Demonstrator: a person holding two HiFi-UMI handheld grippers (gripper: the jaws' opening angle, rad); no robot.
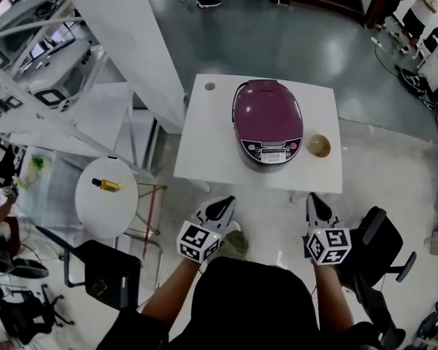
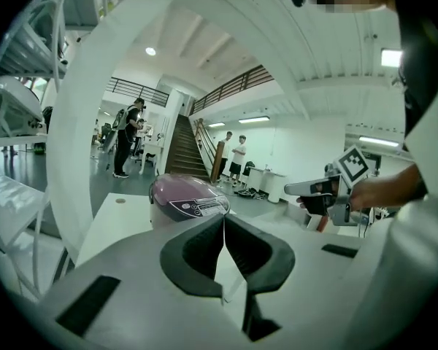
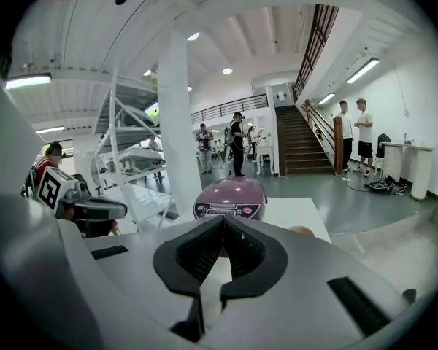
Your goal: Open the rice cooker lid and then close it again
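A purple rice cooker (image 1: 268, 122) with its lid down stands on a white square table (image 1: 204, 148), control panel facing me. The same cooker (image 2: 184, 197) shows ahead in the left gripper view, and the cooker (image 3: 231, 198) sits straight ahead in the right gripper view. My left gripper (image 1: 220, 207) is held short of the table's near edge, left of the cooker, jaws shut and empty. My right gripper (image 1: 318, 206) hangs at the same distance on the right, also shut on nothing. Neither touches the cooker.
A small tan bowl (image 1: 320, 146) sits on the table right of the cooker. A round white side table (image 1: 106, 197) with a yellow bottle (image 1: 106, 185) is at the left. A white pillar (image 1: 128, 42), black chairs (image 1: 102, 272) and people in the background surround the spot.
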